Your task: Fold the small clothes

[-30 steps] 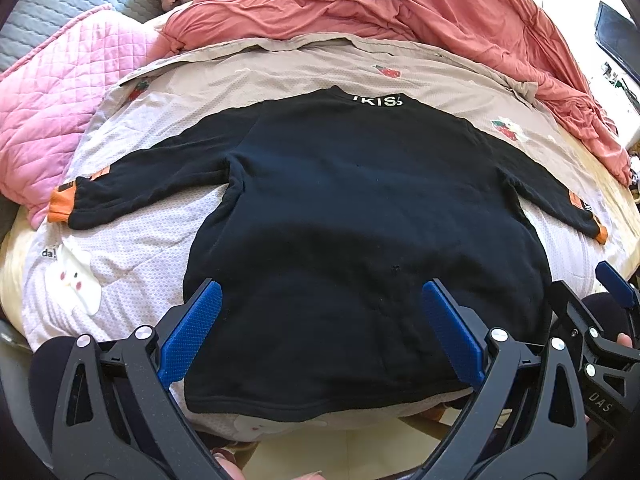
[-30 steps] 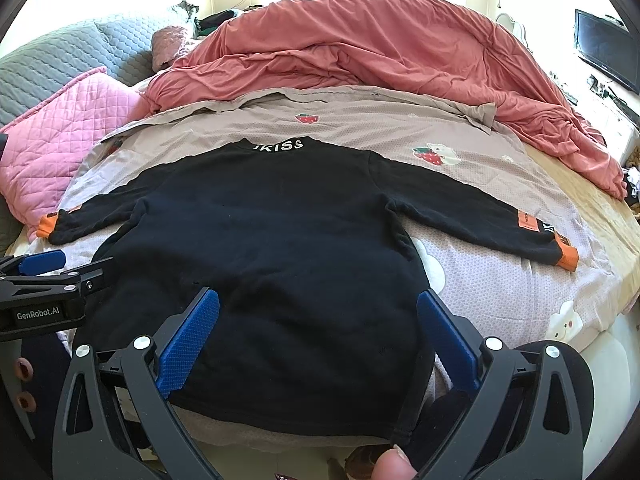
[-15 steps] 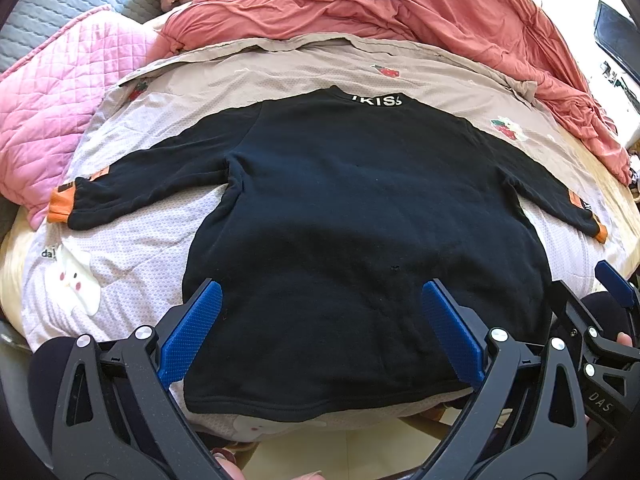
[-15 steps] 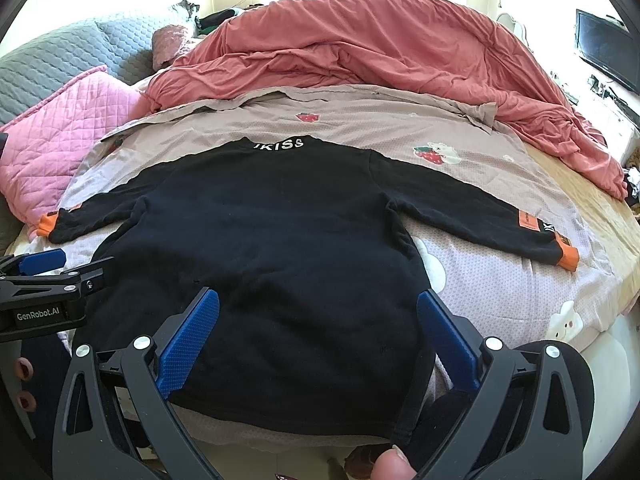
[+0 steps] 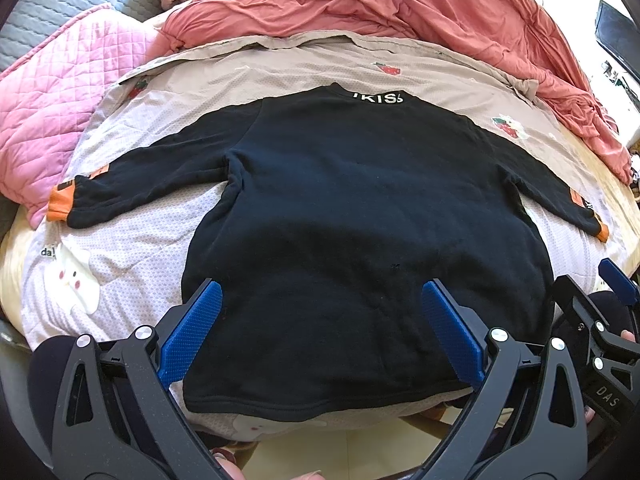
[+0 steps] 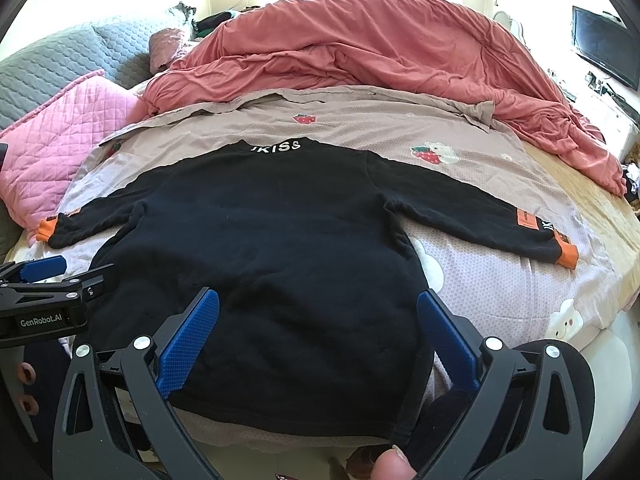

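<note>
A small black sweatshirt [image 5: 344, 208] [image 6: 264, 240] lies flat and back-up on the bed, white lettering at the neck, both sleeves spread out with orange cuffs [image 5: 60, 202] [image 6: 566, 254]. My left gripper [image 5: 320, 300] hovers open over the hem's left half, nothing between its blue pads. My right gripper [image 6: 318, 312] is open above the hem's right half, also holding nothing. The left gripper [image 6: 40, 300] shows at the left edge of the right wrist view, the right gripper [image 5: 600, 320] at the right edge of the left wrist view.
The sweatshirt rests on a beige and white sheet [image 6: 500, 280] with strawberry and cloud prints. A bunched coral duvet [image 6: 380, 52] fills the back of the bed. A pink quilted pillow [image 6: 60, 148] lies at the left, a dark screen [image 6: 604, 52] at the far right.
</note>
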Motion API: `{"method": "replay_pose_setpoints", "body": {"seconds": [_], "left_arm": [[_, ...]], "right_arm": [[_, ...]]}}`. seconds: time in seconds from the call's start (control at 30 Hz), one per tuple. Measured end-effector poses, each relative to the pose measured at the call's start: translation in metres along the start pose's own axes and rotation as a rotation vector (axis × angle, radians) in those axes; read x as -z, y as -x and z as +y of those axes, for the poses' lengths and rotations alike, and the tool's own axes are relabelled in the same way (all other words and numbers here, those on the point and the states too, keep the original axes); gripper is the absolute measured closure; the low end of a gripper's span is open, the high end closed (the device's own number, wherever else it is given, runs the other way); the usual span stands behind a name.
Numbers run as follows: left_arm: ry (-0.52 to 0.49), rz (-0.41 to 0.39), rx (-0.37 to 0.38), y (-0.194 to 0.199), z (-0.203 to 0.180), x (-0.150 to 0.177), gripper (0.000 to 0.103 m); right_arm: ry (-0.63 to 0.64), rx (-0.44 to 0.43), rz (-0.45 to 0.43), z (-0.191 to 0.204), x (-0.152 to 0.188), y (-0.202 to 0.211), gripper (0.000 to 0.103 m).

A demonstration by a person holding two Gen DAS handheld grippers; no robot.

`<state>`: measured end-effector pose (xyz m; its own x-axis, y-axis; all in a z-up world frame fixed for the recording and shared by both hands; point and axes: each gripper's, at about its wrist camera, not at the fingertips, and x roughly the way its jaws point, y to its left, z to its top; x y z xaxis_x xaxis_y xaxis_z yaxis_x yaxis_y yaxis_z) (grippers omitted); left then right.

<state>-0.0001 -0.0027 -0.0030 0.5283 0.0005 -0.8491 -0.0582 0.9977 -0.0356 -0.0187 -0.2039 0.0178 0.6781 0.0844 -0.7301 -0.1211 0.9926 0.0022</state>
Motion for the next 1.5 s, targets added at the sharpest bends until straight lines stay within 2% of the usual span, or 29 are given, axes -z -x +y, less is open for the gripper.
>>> {"method": "replay_pose_setpoints", "body": {"seconds": [0.37,0.63,1.13,1.33,1.5], "left_arm": [[0.0,-0.005,-0.001,-0.001,0.001,0.0,0.009],[-0.011,-0.007,-0.013,-0.01,-0.003,-0.017,0.009],[-0.038,0.0,-0.022,-0.04,-0.031,-0.069,0.009],[-0.034,-0.003,-0.023,-0.05,-0.038,-0.089,0.009],[-0.037,-0.004,-0.03,-0.063,-0.046,-0.107,0.009]], "right_arm": [[-0.027,0.0,0.011,-0.007,-0.001,-0.002,0.004],[-0.069,0.011,0.012,-0.02,-0.011,-0.007,0.004],[-0.138,0.093,-0.009,-0.067,-0.086,-0.049,0.004],[-0.189,0.116,-0.005,-0.08,-0.107,-0.071,0.004],[-0.237,0.171,-0.008,-0.092,-0.121,-0.095,0.004]]}}
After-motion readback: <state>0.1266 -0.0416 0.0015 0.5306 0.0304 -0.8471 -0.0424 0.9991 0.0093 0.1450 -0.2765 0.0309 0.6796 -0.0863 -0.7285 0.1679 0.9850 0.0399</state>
